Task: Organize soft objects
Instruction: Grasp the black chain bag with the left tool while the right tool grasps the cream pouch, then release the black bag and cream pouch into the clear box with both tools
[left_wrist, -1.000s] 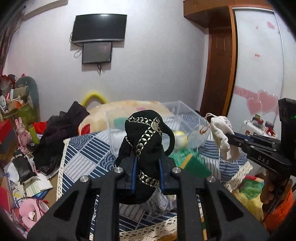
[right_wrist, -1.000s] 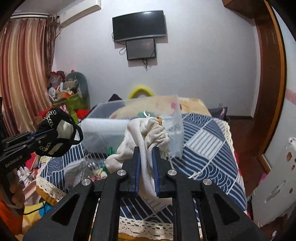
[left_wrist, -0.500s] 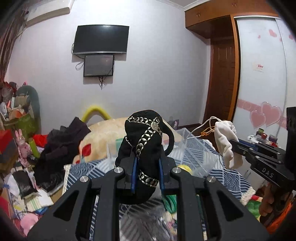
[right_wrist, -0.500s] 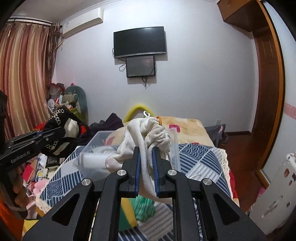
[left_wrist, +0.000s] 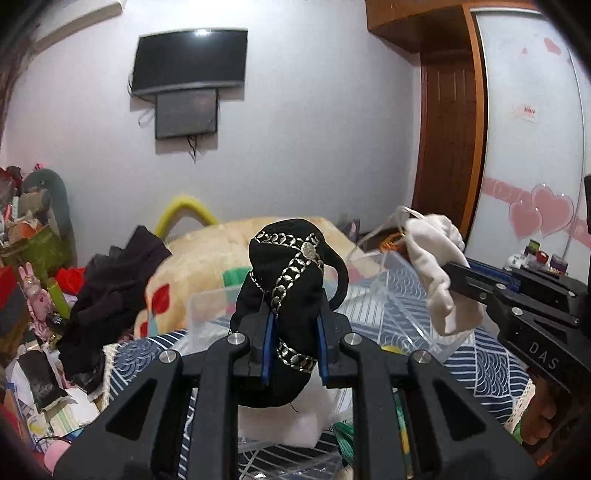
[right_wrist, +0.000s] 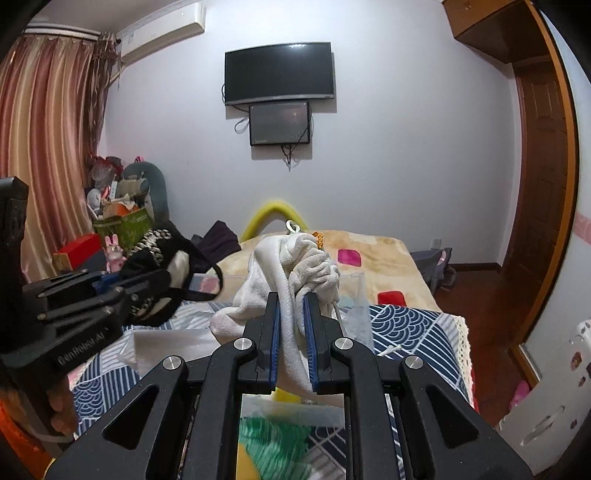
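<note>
The left tongs are clamped across the middle of a black pouch trimmed with a silver chain, held upright in the air above a clear plastic bin on the bed. The right tongs are pinched on a bunched white drawstring bag, also aloft over the bin. Both pieces look light and limp, so a grip through the bulk of the cloth should hold; the dangling strap and cord could snag on the bin's thin rim. Open air surrounds both tongs, though they hang near each other, and a dark clothes heap crowds the bed's left side.
</note>
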